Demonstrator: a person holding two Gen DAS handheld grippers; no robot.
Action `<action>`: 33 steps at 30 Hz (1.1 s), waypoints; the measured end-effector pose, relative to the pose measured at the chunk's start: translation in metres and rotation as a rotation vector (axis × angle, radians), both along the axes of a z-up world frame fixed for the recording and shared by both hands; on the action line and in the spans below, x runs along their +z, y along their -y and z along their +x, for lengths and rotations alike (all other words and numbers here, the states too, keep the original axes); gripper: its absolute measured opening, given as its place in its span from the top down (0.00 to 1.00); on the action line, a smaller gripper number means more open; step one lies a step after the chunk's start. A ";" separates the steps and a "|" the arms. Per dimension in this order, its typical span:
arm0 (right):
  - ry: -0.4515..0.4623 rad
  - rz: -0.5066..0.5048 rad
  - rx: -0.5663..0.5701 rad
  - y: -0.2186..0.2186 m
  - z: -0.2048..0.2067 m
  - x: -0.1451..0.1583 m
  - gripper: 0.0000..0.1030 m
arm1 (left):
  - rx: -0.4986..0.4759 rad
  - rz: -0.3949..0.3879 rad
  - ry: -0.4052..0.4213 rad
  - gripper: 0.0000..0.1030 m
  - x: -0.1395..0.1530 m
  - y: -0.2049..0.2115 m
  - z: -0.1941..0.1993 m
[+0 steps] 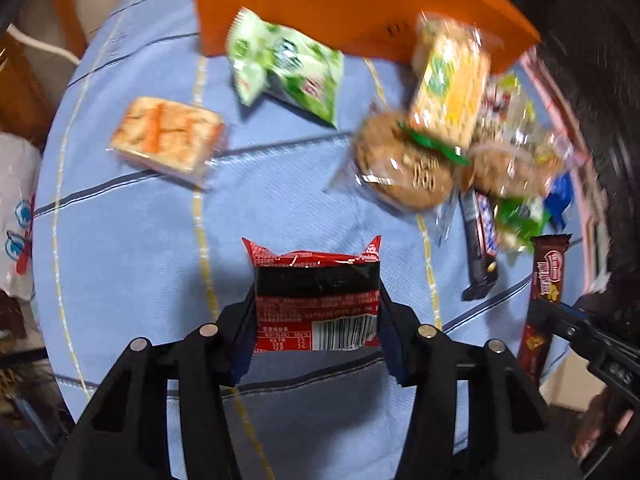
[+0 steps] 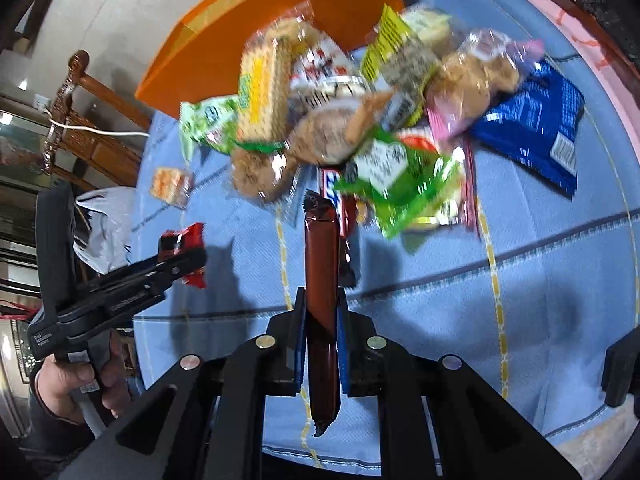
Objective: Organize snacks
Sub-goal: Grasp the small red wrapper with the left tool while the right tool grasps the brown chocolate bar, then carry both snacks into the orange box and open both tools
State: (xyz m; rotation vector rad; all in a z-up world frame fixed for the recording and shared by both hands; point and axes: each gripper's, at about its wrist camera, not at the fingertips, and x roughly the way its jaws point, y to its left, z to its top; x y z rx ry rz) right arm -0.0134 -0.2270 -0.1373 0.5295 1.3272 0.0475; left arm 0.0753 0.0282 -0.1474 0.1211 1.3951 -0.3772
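Left gripper (image 1: 316, 316) clamped across light, crinkly red packet (image 1: 316, 300), right gripper (image 2: 321, 344) pinching slim brown bar (image 2: 321, 280) mid-length; slippery wrappers, best gripped across flat faces.

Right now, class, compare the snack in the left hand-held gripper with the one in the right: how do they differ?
The red packet in the left hand-held gripper is short and broad; the brown bar in the right hand-held gripper is long and narrow. The red packet shows a barcode and print; the brown bar's visible side is plain. Both are sealed, held clamped above the blue cloth.
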 end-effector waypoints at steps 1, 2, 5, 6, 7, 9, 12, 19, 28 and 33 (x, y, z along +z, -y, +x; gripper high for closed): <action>0.006 0.007 0.001 0.001 0.002 0.002 0.88 | 0.016 -0.007 0.003 0.51 0.006 -0.005 0.004; 0.015 0.013 0.003 0.003 0.005 0.006 0.88 | 0.036 -0.020 0.002 0.51 0.013 -0.011 0.012; 0.052 0.028 0.016 0.009 0.017 0.022 0.88 | 0.087 -0.089 0.019 0.51 0.035 -0.020 0.029; 0.071 0.033 0.023 0.012 0.024 0.031 0.88 | 0.093 -0.105 0.028 0.51 0.041 -0.022 0.031; 0.088 0.031 0.029 0.013 0.031 0.039 0.88 | 0.099 -0.130 0.043 0.51 0.050 -0.024 0.035; 0.126 0.028 0.038 0.019 0.044 0.057 0.88 | 0.109 -0.159 0.078 0.51 0.067 -0.026 0.045; 0.186 0.018 0.035 0.032 0.071 0.083 0.88 | 0.112 -0.211 0.144 0.51 0.100 -0.015 0.078; 0.300 0.009 -0.006 0.065 0.136 0.122 0.88 | 0.138 -0.236 0.244 0.51 0.142 0.024 0.138; 0.334 0.030 -0.048 0.094 0.227 0.114 0.87 | 0.162 -0.208 0.187 0.50 0.126 0.071 0.225; 0.337 0.040 -0.075 0.087 0.259 0.093 0.86 | 0.186 -0.181 0.170 0.48 0.107 0.084 0.255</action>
